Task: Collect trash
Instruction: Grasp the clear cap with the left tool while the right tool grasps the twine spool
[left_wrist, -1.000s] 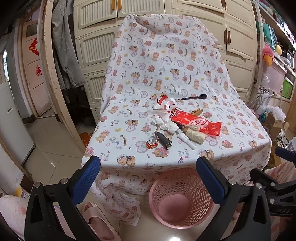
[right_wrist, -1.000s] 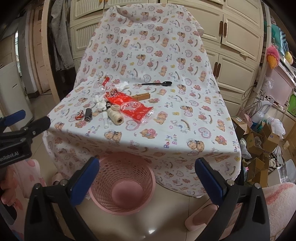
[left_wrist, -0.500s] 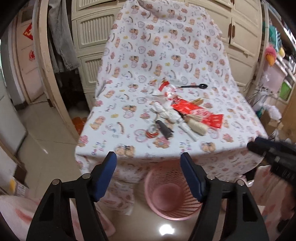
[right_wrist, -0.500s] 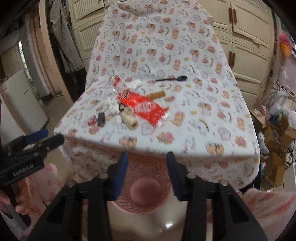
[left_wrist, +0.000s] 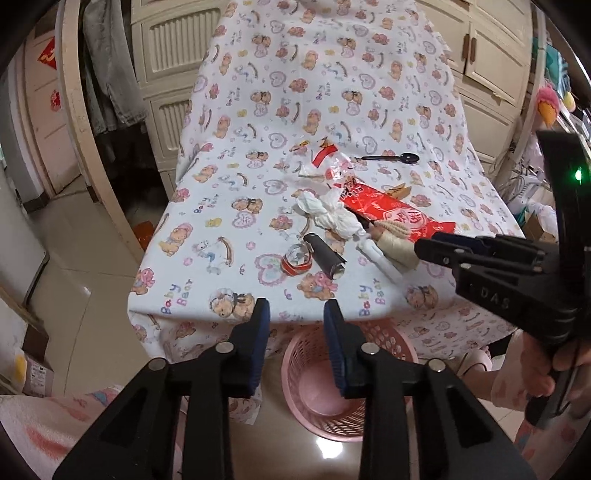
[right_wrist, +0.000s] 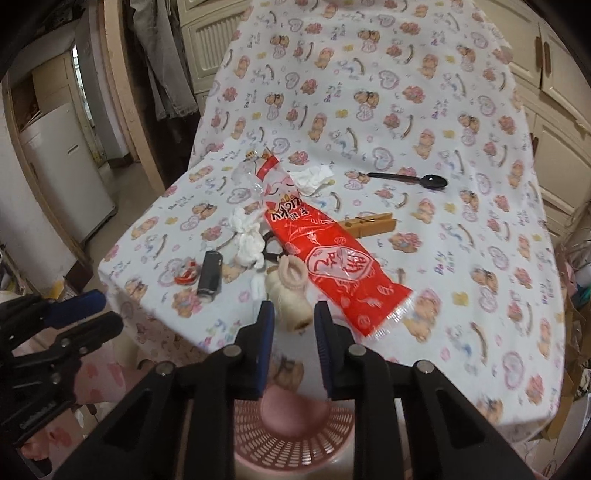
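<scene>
Both tongs, left gripper (left_wrist: 295, 339) and right gripper (right_wrist: 293, 332), have just been narrowing, empty, jaws still apart. Crinkly red plastic snack wrapper (right_wrist: 332, 262): light, slippery; pinch an edge.

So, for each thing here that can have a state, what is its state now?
left gripper: jaws partly apart, just been closing, nothing between them.
right gripper: jaws narrow, just been closing, holding nothing.
pink basket: upright on the floor, looks empty.
red snack wrapper: lying flat on the cloth.
white tissue: crumpled.
clothespin: lying closed.
black spoon: lying apart from the pile.
</scene>
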